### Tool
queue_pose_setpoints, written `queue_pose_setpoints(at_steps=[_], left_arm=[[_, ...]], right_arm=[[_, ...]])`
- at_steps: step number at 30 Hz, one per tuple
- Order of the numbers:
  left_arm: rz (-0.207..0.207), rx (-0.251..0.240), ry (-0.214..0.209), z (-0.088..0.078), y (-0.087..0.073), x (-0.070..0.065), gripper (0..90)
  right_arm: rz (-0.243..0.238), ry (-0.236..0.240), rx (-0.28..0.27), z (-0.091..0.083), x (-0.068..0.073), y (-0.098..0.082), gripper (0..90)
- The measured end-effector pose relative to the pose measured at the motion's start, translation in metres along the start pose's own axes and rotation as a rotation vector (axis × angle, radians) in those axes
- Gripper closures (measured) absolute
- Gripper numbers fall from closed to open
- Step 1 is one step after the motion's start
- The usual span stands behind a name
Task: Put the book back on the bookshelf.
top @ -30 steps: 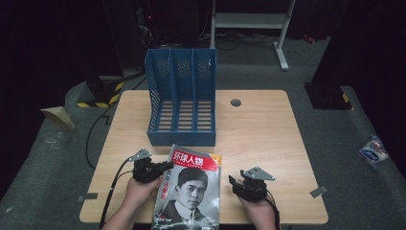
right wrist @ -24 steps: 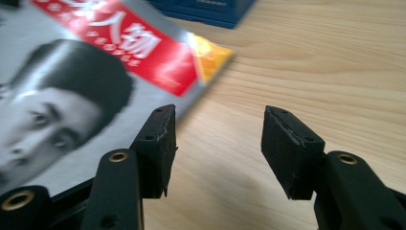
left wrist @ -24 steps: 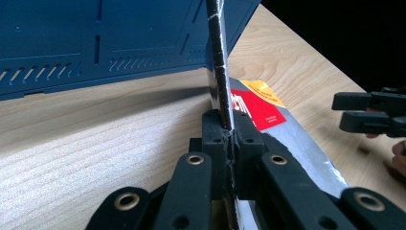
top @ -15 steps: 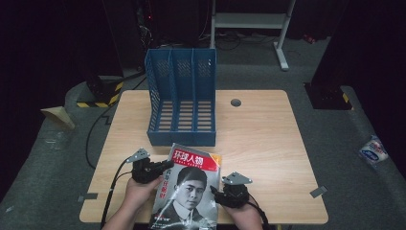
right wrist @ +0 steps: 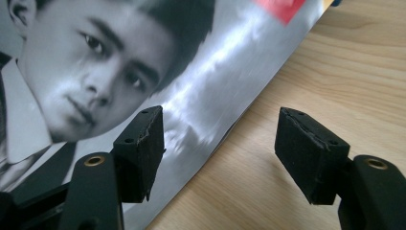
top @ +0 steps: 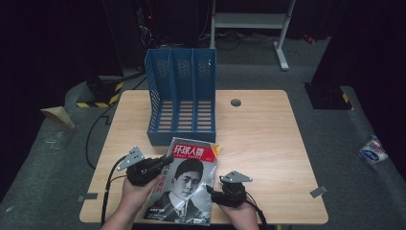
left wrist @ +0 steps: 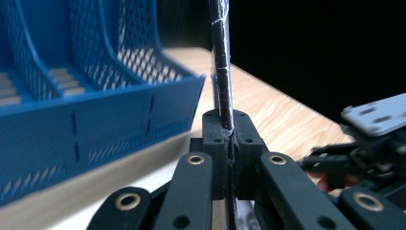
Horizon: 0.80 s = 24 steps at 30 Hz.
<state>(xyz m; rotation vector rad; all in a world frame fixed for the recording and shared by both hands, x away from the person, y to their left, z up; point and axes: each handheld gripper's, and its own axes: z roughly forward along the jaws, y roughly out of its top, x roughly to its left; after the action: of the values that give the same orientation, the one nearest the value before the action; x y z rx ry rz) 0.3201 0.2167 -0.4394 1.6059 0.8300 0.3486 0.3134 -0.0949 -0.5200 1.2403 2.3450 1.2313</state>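
While the left gripper pinches the magazine by its left edge in front of the blue file rack, seen edge-on between its jaws, the right gripper has just been opening, its jaws straddling the right edge untouched.

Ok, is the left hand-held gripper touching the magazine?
Touching. The left gripper view shows the left hand-held gripper shut on the magazine edge, pads pressing both sides.

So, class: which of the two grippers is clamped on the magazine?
The left gripper: its jaws pinch the magazine edge, while the right gripper stands open.
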Motion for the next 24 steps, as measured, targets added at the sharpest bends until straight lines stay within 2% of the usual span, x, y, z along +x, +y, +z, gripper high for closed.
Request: queue_pose_setpoints(at_steps=[4,7,8,10,11,13,14,15,17,18,21,24], left_arm=[[0.045,-0.043,-0.026,-0.006,0.008,-0.009,86.8],[0.061,-0.071,-0.029,-0.009,0.012,-0.015,86.7],[0.067,-0.079,-0.034,-0.010,0.013,-0.015,86.7],[0.072,-0.091,-0.033,-0.011,0.014,-0.017,86.8],[0.075,-0.095,-0.033,-0.012,0.014,-0.017,86.7],[0.078,-0.100,-0.034,-0.012,0.014,-0.017,86.8],[0.086,-0.103,-0.030,-0.013,0.014,-0.016,86.8],[0.081,-0.110,-0.023,-0.014,0.015,-0.016,86.8],[0.080,-0.113,-0.020,-0.017,0.016,-0.013,86.7],[0.077,-0.122,-0.016,-0.018,0.016,-0.012,86.7],[0.069,-0.136,-0.013,-0.021,0.017,-0.009,86.7],[0.064,-0.157,-0.019,-0.024,0.019,-0.008,86.7]], right_arm=[[0.039,0.043,-0.022,0.005,-0.002,0.006,33.9],[0.035,0.031,-0.052,0.008,-0.007,0.014,33.9],[0.051,0.041,-0.060,0.009,-0.009,0.016,34.1],[0.085,0.069,-0.076,0.013,-0.011,0.019,35.3],[0.085,0.087,-0.085,0.017,-0.013,0.020,35.9],[0.112,0.144,-0.100,0.023,-0.015,0.022,41.6],[0.112,0.144,-0.099,0.024,-0.014,0.023,46.9],[0.105,0.120,-0.100,0.024,-0.012,0.024,53.9],[0.117,0.117,-0.120,0.022,-0.013,0.024,70.1],[0.116,0.111,-0.132,0.020,-0.014,0.024,75.5],[0.068,0.072,-0.160,0.014,-0.010,0.027,84.8],[0.010,0.012,-0.204,0.005,-0.006,0.032,87.0]])
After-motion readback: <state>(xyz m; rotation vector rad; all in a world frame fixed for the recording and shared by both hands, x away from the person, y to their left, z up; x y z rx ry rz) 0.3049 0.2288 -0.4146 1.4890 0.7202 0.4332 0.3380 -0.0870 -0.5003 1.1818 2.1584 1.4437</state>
